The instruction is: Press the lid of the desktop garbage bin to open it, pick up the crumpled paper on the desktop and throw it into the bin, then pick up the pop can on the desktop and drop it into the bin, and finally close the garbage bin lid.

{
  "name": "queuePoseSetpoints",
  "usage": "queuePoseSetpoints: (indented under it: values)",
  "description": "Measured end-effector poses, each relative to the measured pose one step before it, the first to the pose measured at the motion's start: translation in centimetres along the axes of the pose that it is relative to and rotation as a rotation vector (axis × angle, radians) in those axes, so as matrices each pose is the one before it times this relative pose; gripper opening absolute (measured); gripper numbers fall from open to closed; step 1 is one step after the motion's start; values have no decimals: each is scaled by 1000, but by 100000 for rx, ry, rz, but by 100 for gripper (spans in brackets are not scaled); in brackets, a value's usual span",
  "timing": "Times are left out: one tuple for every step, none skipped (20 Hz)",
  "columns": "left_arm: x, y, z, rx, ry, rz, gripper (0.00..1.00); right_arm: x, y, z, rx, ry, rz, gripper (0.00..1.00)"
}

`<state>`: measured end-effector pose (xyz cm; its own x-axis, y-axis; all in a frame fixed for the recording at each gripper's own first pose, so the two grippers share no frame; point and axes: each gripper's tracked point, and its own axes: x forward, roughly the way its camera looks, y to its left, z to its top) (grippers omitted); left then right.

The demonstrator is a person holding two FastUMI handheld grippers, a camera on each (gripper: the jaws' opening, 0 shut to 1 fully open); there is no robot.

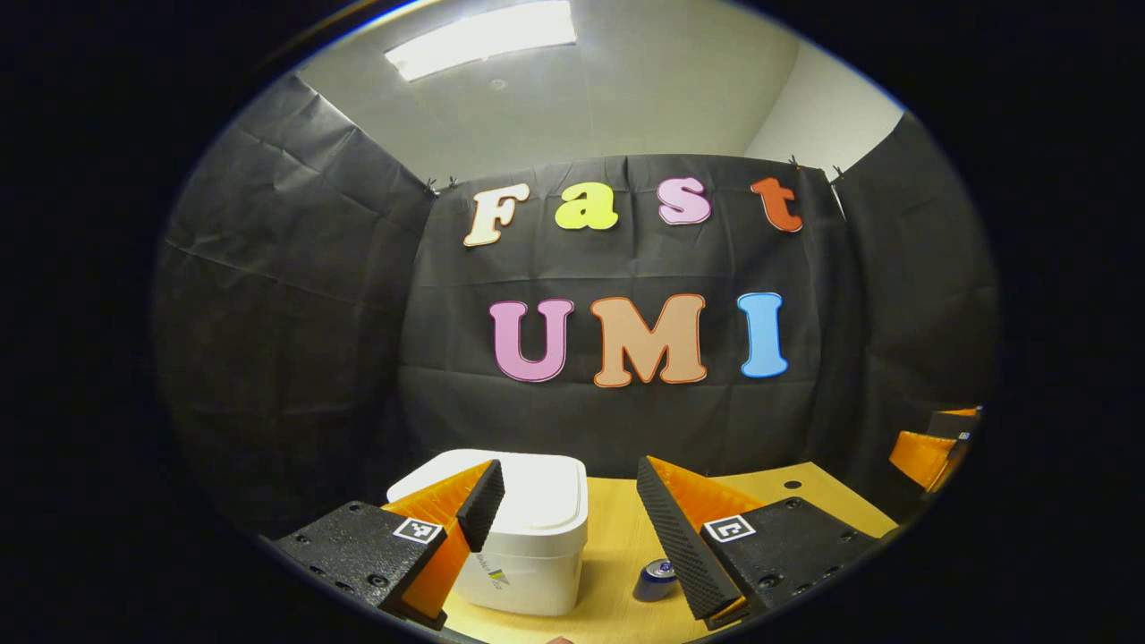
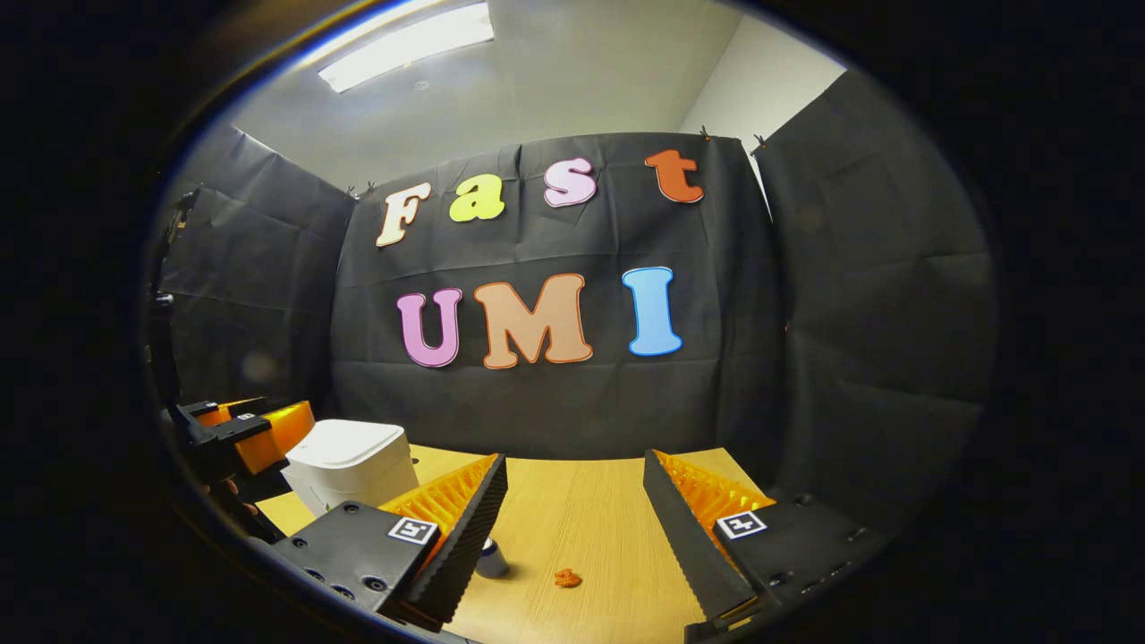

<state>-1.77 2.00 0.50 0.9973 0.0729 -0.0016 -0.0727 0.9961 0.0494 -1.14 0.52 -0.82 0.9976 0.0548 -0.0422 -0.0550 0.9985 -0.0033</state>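
Note:
A white bin (image 1: 528, 537) with its lid (image 1: 537, 492) shut stands on the wooden desktop (image 1: 617, 555), just beyond my left gripper (image 1: 568, 487), which is open and empty. A blue pop can (image 1: 656, 580) stands right of the bin, beside the left gripper's right finger. In the right gripper view the bin (image 2: 351, 474) is at the left, the can (image 2: 490, 558) peeks out behind a finger, and a small orange crumpled paper (image 2: 567, 579) lies on the desktop between the fingers. My right gripper (image 2: 572, 483) is open and empty. The left gripper (image 2: 241, 434) shows beside the bin.
Black cloth walls close the booth behind and on both sides of the desktop (image 2: 572, 519). The right gripper (image 1: 935, 447) shows at the far right edge of the left gripper view. A small dark hole (image 1: 793, 485) marks the desktop's back right.

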Motion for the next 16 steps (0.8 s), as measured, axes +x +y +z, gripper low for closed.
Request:
queuePoseSetpoints:
  values:
    - [86, 197, -52, 621, -26, 449, 90, -5, -61, 54, 189, 66, -53, 97]
    - [92, 231, -121, 781, 307, 692, 90, -42, -87, 114, 279, -245, -44, 97]
    - [105, 407, -317, 940, 722, 864, 88, 53, -62, 153, 236, -370, -10, 97]
    - [228, 467, -338, 932, 918, 1064, 86, -86, -35, 7, 137, -254, -86, 97]
    - [238, 403, -368, 530, 669, 877, 82, 8, -52, 66, 103, -103, -90, 97]
    - [286, 329, -147, 297, 188, 674, 77, -3, -43, -95, 67, -5, -85, 96]
    - [351, 583, -175, 376, 122, 957, 75, -30, -67, -16, 35, 227, -96, 96]
    - [444, 421, -172, 471, 4, 394, 74, 20, -86, -166, 45, 273, -152, 96]
    - [355, 331, -211, 506, -77, 163, 67, 31, -85, -50, 51, 269, -244, 97]
    - [404, 430, -231, 467, 313, 355, 62, -51, -135, -86, -8, 103, -349, 97]
    - [419, 563, -379, 347, 651, 785, 53, -68, -133, -54, -33, 29, -529, 97]
    - [433, 418, -487, 126, 1777, 726, 48, -107, -86, 46, 27, -122, -340, 97]
    - [218, 404, -600, -192, 1830, 995, 39, -41, -85, 32, -1, -99, -429, 97]
    - [148, 604, -344, -402, 1350, 1745, 36, -42, -141, 41, -167, -134, -492, 97]
    - [264, 702, -394, -374, 695, 1916, 29, 74, -224, 32, -216, -41, -580, 97]
    - [281, 580, -158, -209, 284, 2055, 24, -158, -125, -10, -98, -24, -441, 97]
